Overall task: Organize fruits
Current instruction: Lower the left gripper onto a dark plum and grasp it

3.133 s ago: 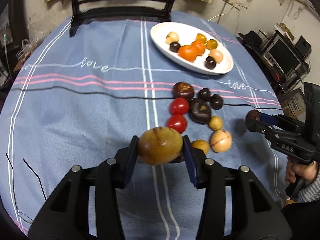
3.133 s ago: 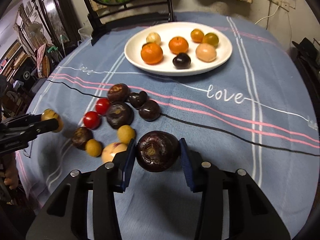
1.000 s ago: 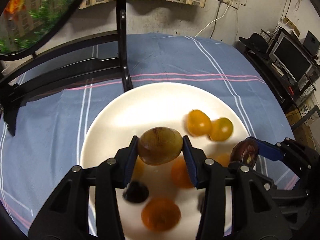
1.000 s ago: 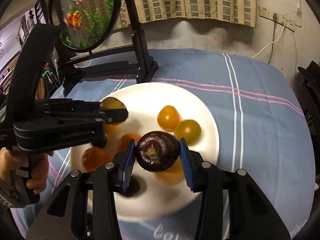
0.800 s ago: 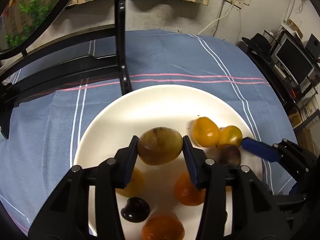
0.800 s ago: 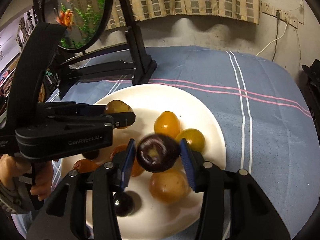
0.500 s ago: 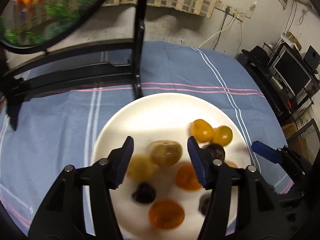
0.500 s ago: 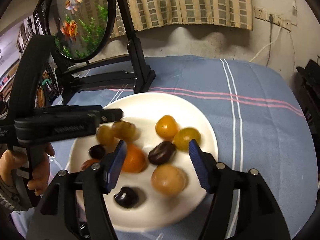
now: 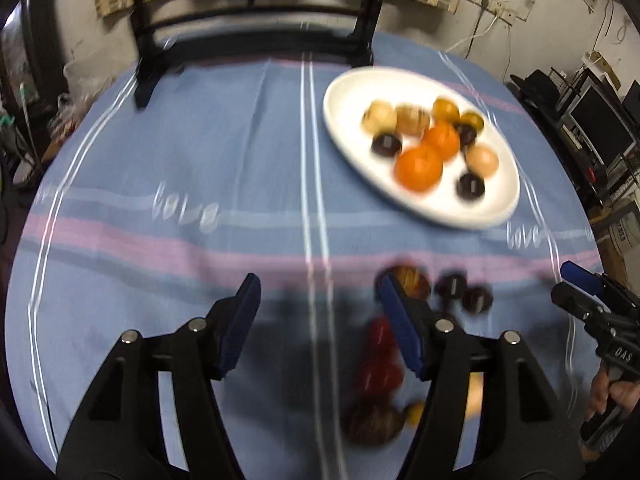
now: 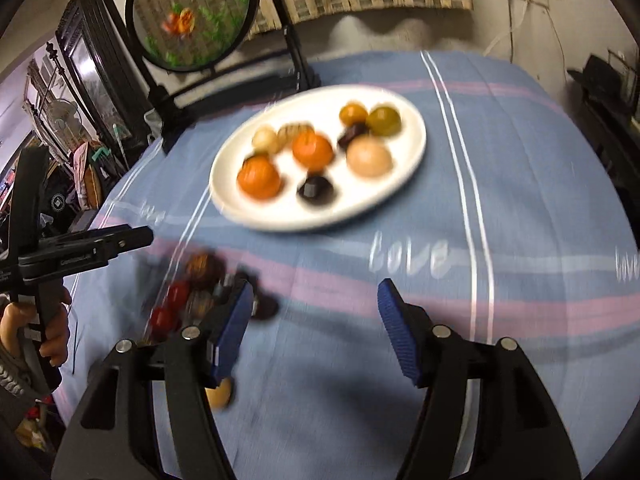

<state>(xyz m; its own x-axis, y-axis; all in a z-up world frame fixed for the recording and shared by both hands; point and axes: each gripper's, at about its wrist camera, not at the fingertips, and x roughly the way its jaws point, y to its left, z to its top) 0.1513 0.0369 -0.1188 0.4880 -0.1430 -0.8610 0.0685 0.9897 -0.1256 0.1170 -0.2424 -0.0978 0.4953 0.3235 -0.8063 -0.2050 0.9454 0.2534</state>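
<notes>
A white plate (image 9: 352,92) (image 10: 404,168) at the back right of the blue cloth holds several fruits, among them two mandarins (image 9: 419,169) (image 10: 259,178), a yellow-brown fruit (image 9: 412,120) and a dark purple one (image 10: 352,133). Loose fruits lie on the cloth nearer to me: red tomatoes (image 9: 380,372) (image 10: 178,292) and dark round ones (image 9: 452,286) (image 10: 200,268). My left gripper (image 9: 318,284) hangs over the cloth just left of that cluster, its jaws opening with nothing between them. My right gripper (image 10: 316,286) stands open and empty just right of the cluster. The picture is motion-blurred.
A round fish picture on a black stand (image 10: 188,16) (image 9: 256,40) sits behind the plate at the table's far edge. Monitors and boxes (image 9: 600,120) crowd the right side. A hand (image 9: 612,396) (image 10: 52,340) holds each gripper's handle at the frame edges.
Both grippers opened over the plate, leaving the yellow-brown fruit and the dark purple fruit on it. Both then drew back toward the loose fruits at the near side.
</notes>
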